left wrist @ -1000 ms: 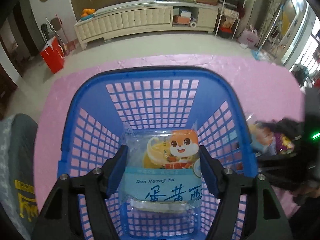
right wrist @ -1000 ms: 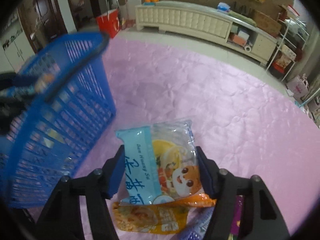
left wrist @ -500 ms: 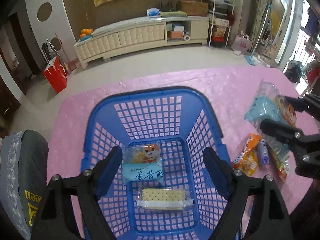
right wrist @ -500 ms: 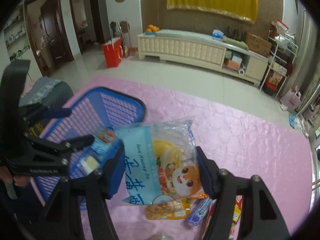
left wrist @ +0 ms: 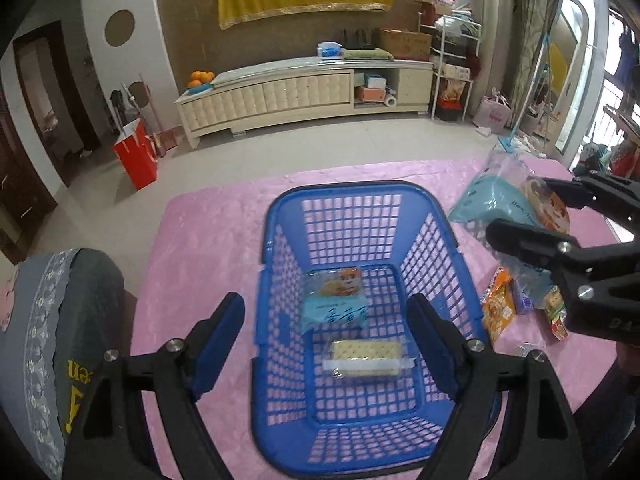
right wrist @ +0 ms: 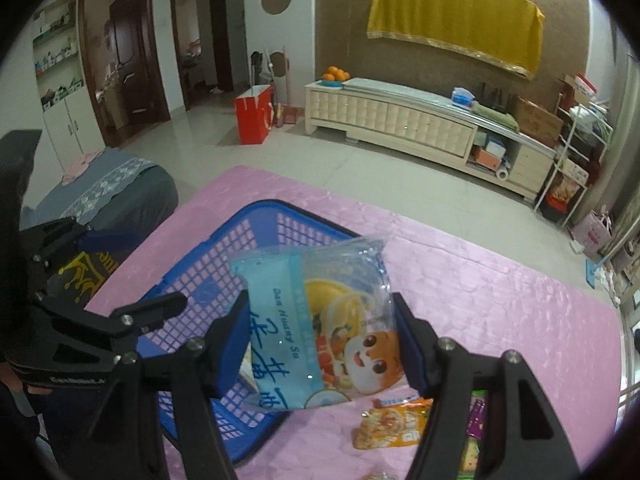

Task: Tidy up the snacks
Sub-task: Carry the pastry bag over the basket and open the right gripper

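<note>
A blue plastic basket [left wrist: 280,240] stands on the pink mat [left wrist: 208,232]. Inside it lie a light-blue squirrel snack packet [left wrist: 334,300] and a clear pack of crackers [left wrist: 366,358]. My left gripper [left wrist: 326,336] is open and empty above the basket's near side. My right gripper [right wrist: 322,344] is shut on a second light-blue squirrel packet [right wrist: 316,328], held up just right of the basket [right wrist: 208,280]; it also shows in the left wrist view [left wrist: 508,204]. Loose snack packets [left wrist: 498,308] lie on the mat to the right.
A grey cushioned seat [left wrist: 60,320] sits left of the mat. An orange packet [right wrist: 394,426] and others lie under the right gripper. A cream cabinet [left wrist: 304,92] and red bag [left wrist: 136,156] stand far off on the tiled floor.
My left gripper let go of its squirrel packet in the basket, opened and pulled up and back. My right gripper lifted its packet off the mat and moved towards the basket.
</note>
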Motion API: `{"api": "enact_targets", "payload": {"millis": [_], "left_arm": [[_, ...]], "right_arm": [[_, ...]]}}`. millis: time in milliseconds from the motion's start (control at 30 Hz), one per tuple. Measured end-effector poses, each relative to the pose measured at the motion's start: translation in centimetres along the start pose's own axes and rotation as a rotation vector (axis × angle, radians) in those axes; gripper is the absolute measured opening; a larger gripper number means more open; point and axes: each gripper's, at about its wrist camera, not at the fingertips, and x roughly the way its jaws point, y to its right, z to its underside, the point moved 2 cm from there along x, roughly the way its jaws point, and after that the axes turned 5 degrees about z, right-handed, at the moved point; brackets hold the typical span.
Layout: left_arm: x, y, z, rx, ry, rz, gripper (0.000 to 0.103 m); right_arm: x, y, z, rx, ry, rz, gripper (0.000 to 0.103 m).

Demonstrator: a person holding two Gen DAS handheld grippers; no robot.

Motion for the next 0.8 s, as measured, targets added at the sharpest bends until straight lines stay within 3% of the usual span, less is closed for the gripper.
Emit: {"api": "enact_targets", "payload": {"millis": [367, 800], "left_arm": [[-0.1, -4.3, 1.1, -0.094, 0.011, 0.005, 0.081], [1.7, -5.6, 1.2, -0.104, 0.022, 0.025, 0.081]], "right_arm": [[4.3, -3.3, -1.0, -0.078, -0.076, 0.02, 0.07], [8.3, -3.4, -0.4, -0.142, -0.156, 0.079, 0.07]]}}
